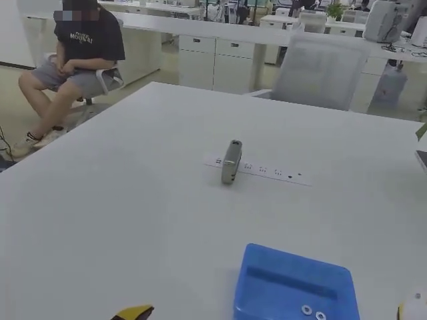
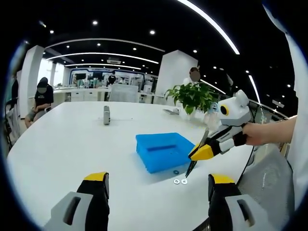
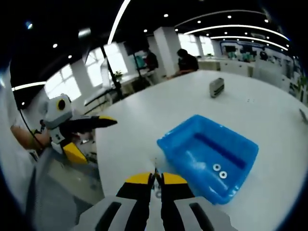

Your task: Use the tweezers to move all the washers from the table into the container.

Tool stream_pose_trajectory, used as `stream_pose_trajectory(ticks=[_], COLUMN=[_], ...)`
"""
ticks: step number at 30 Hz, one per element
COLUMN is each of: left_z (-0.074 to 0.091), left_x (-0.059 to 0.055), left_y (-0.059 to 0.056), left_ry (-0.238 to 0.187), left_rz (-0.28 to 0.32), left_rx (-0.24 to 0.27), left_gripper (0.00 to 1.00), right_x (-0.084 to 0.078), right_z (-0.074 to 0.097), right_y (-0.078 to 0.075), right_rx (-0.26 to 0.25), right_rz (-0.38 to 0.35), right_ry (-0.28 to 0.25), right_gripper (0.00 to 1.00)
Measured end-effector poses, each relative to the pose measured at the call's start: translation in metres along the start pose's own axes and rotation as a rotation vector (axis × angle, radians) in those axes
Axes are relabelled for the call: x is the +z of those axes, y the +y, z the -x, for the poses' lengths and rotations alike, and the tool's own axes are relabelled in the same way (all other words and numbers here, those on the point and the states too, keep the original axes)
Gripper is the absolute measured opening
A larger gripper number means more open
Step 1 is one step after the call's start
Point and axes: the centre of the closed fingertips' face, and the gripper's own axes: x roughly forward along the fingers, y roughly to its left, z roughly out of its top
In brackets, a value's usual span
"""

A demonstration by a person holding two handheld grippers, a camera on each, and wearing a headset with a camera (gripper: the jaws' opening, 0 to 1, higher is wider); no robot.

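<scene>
Two washers [image 3: 220, 170] already lie in the blue container [image 2: 161, 151]; loose washers [image 2: 180, 181] sit on the surface [image 2: 72, 139] just beside it — so this looks like another pick-up. The right gripper [image 2: 198, 154], jaws pressed on the tweezers [image 2: 190, 167], holds their tip near them; the left gripper [image 2: 156, 179] hangs idle, jaws spread. Next, I judge: lower the tip and pinch one washer.

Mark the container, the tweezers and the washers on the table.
container [image 2: 159, 163]: left gripper view, near side wall.
tweezers [image 2: 191, 167]: left gripper view, lower shaft near the tip.
washers [image 2: 177, 181]: left gripper view, left one of the pair on the table.
</scene>
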Motion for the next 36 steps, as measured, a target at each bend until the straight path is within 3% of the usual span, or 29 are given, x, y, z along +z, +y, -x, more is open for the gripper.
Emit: stream_pose_trajectory(ticks=[5, 14, 19, 22, 24, 30, 36], left_z=[0.0, 0.0, -0.001, -0.001, -0.001, -0.003, -0.003], left_x=[-0.001, -0.002, -0.001, -0.002, -0.003, -0.007, -0.001], left_y=[0.001, 0.002, 0.002, 0.002, 0.003, 0.0, -0.004], left_ry=[0.009, 0.012, 0.007, 0.012, 0.021, 0.041, 0.003], left_rz=[-0.005, -0.007, -0.008, -0.012, -0.015, -0.021, -0.015], left_rx=[0.005, 0.008, 0.009, 0.008, 0.009, -0.001, -0.019], left_gripper=[0.86, 0.85, 0.85, 0.85, 0.85, 0.85, 0.86], right_x=[-0.004, -0.011, -0.014, -0.022, -0.022, -0.021, -0.02], right_z=[-0.004, -0.01, -0.014, -0.016, -0.02, -0.027, -0.03], right_y=[0.0, 0.003, 0.011, 0.018, 0.019, 0.022, 0.02], right_rx=[0.003, -0.007, 0.006, -0.011, -0.024, -0.019, -0.039], right_rz=[-0.023, 0.054, 0.165, 0.333, 0.401, 0.401, 0.355], right_ry=[0.004, 0.048, 0.067, 0.118, 0.099, 0.084, 0.074], right_gripper=[0.03, 0.04, 0.04, 0.04, 0.04, 0.04, 0.03])
